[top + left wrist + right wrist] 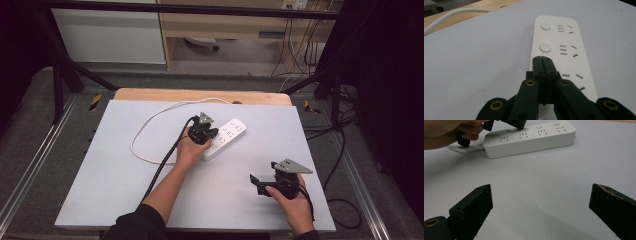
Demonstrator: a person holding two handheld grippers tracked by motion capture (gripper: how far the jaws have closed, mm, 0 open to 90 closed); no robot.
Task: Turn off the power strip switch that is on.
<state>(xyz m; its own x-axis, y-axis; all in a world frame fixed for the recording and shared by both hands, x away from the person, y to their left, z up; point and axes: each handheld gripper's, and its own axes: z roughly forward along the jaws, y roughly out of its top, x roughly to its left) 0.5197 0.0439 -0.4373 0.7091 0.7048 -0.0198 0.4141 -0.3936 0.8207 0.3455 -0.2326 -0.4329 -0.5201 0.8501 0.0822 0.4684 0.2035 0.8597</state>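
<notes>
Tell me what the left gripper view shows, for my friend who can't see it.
A hand-held gripper with its two black jaws shut together points down at a white power strip, its tip just below a round button. The strip lies on a pale table, with a white cable behind.

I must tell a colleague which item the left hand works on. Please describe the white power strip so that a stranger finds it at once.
Look at the pale grey table with a wooden strip along its far edge. Near the middle of its far half lies a long white power strip, set at a slant, under the shut left gripper. It alone has round buttons beside socket slots, and a white cable loops from it.
</notes>
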